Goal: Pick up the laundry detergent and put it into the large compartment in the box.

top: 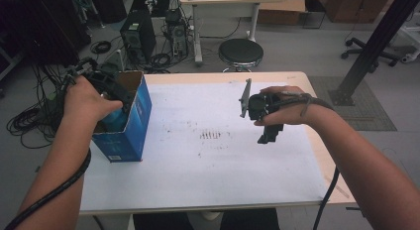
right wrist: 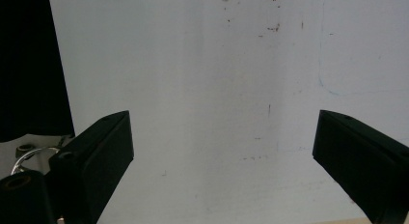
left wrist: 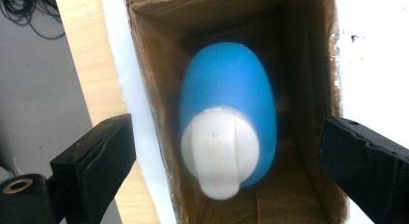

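Observation:
A tall blue cardboard box stands open-topped at the table's left edge. Inside it sits a blue bottle with a white cap, its top just visible in the high view. My left gripper hovers over the box mouth, looking straight down into it; its jaws stand wide open either side of the box, touching nothing. My right gripper hangs above the white sheet right of centre, pointing down, jaws wide apart and empty.
The white sheet carries small brown marks at its middle. Wooden table edge runs along the right. A round stool, computer towers and cables stand on the floor beyond the table.

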### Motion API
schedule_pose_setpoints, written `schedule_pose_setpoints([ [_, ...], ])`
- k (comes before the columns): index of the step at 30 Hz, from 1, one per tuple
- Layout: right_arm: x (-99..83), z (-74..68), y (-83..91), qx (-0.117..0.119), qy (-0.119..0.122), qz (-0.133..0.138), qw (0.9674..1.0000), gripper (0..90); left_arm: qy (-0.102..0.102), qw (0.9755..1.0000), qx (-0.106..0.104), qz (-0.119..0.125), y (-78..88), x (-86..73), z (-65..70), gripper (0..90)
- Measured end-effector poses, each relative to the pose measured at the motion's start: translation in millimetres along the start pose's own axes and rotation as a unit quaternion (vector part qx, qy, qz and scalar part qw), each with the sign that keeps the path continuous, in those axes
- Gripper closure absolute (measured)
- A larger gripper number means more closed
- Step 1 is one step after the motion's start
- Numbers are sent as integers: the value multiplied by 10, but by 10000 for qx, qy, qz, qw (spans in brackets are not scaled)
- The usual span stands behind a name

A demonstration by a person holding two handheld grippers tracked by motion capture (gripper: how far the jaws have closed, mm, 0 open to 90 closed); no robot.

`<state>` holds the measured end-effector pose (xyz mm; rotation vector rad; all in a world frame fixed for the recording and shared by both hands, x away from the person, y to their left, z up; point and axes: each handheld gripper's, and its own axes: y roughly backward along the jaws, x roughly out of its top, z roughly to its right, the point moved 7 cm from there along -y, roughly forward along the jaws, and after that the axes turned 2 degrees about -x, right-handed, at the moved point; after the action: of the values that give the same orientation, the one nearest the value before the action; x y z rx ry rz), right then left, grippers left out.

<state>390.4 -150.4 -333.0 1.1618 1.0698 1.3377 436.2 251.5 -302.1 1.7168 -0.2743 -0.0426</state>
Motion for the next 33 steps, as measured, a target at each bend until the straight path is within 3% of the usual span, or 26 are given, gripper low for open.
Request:
schedule_pose_setpoints([
  [5,0,5,-5,4,10,-8,10000,70,-187,9998,20,104,90,7,48,50],
  [6,3,5,-8,10,-3,-6,10000,69,-325,9994,-29,143,136,16,87,48],
  [8,5,8,-9,5,-6,-9,10000,70,-374,9991,-90,164,158,21,108,49],
  [10,13,7,-12,13,1,-9,10000,70,-553,9983,-96,166,190,27,147,46],
  [13,13,4,-13,21,1,-15,10000,69,-736,9964,-336,272,245,49,231,48],
  [21,-16,-4,-2,26,-53,-60,10000,70,-1096,9931,-282,312,266,101,342,2],
  [26,-39,-6,26,14,-94,-78,9999,70,-1521,9875,-247,323,323,163,499,2],
  [27,-39,-6,26,14,-94,-78,9999,70,-1521,9875,-247,323,323,163,499,2],
  [29,-47,-5,36,6,-104,-94,9999,70,-1749,9835,-296,346,375,191,588,2],
  [30,-47,-5,36,6,-104,-94,9999,70,-1749,9835,-296,346,375,191,588,2],
  [33,-54,-4,43,19,-121,-117,9999,70,-2008,9783,-420,302,433,209,694,2],
])
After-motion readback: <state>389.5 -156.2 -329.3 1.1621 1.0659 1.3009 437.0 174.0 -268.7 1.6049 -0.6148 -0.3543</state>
